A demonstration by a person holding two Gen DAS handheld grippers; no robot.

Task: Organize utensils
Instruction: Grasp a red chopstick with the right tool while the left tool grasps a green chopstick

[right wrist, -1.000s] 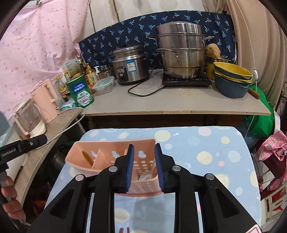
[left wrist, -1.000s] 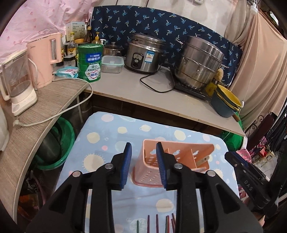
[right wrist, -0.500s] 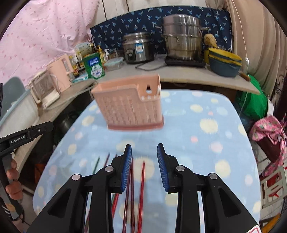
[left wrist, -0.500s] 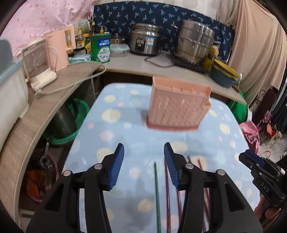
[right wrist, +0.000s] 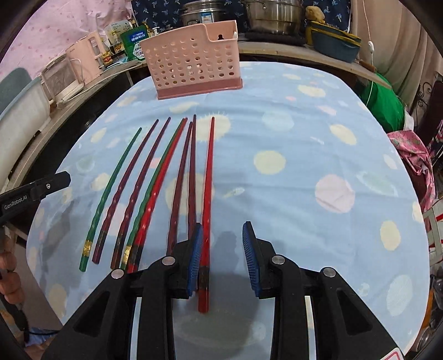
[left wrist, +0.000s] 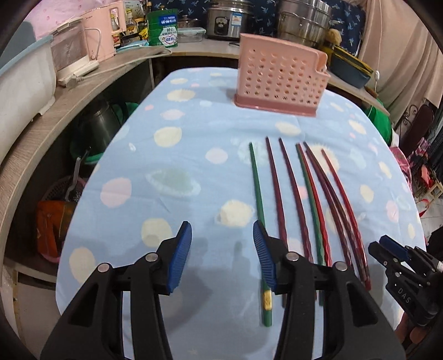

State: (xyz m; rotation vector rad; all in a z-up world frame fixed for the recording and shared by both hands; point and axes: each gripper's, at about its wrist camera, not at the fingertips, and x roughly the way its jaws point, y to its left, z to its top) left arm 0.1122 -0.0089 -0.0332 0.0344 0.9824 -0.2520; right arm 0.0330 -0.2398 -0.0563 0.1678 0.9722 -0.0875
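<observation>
A pink perforated utensil holder (left wrist: 279, 80) stands upright at the far end of the blue dotted tablecloth (left wrist: 177, 171); it also shows in the right wrist view (right wrist: 193, 61). Several chopsticks lie side by side in front of it: a green chopstick (left wrist: 257, 199) leftmost, dark purple ones (right wrist: 130, 188), and a red chopstick (right wrist: 207, 193) rightmost. My left gripper (left wrist: 222, 254) is open and empty, just left of the green chopstick's near end. My right gripper (right wrist: 221, 256) is open and empty, its left finger beside the red chopstick.
A counter behind the table holds a rice cooker (left wrist: 227, 19), a steel steamer pot (right wrist: 272, 13), stacked bowls (right wrist: 336, 41), a green tin (left wrist: 163, 26) and a pink kettle (left wrist: 101, 33). A wooden shelf (left wrist: 36, 133) runs along the left. A green bag (right wrist: 384, 99) sits at right.
Both grippers have pulled back from the holder toward the near edge and dropped lower. The chopsticks now lie full length in view. Both jaws have opened wider.
</observation>
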